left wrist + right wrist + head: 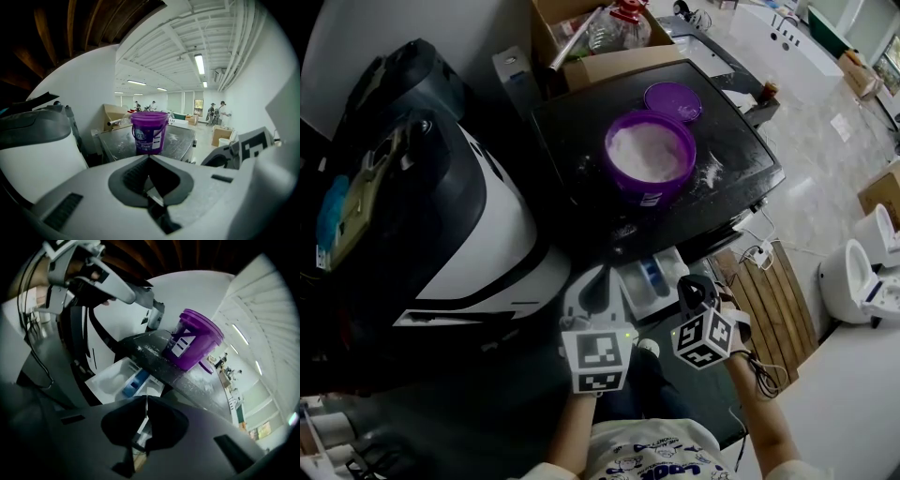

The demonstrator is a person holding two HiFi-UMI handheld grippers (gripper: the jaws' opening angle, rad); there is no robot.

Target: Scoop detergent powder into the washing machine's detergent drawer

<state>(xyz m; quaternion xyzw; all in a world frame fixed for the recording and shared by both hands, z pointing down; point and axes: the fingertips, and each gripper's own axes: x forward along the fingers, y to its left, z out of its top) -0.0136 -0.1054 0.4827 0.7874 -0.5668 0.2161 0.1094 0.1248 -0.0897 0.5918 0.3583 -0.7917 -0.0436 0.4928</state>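
A purple bucket (648,161) full of white powder stands uncovered on the washing machine's black top (572,141), with its purple lid (672,99) lying behind it. The white detergent drawer (652,279), with a blue insert, is pulled out below the front edge. My left gripper (592,292) hangs just left of the drawer, jaws shut and empty. My right gripper (692,291) hangs just right of it, also shut and empty. The left gripper view faces the bucket (149,132). In the right gripper view the drawer (126,377) lies below the bucket (193,340). No scoop shows.
A large black-and-white appliance (441,216) fills the left. A cardboard box (591,37) with bottles stands behind the machine. Spilled powder (710,171) dusts the top. A wooden slat panel (773,300) and cables lie at the right, white toilets (862,272) beyond. People (216,112) stand far off.
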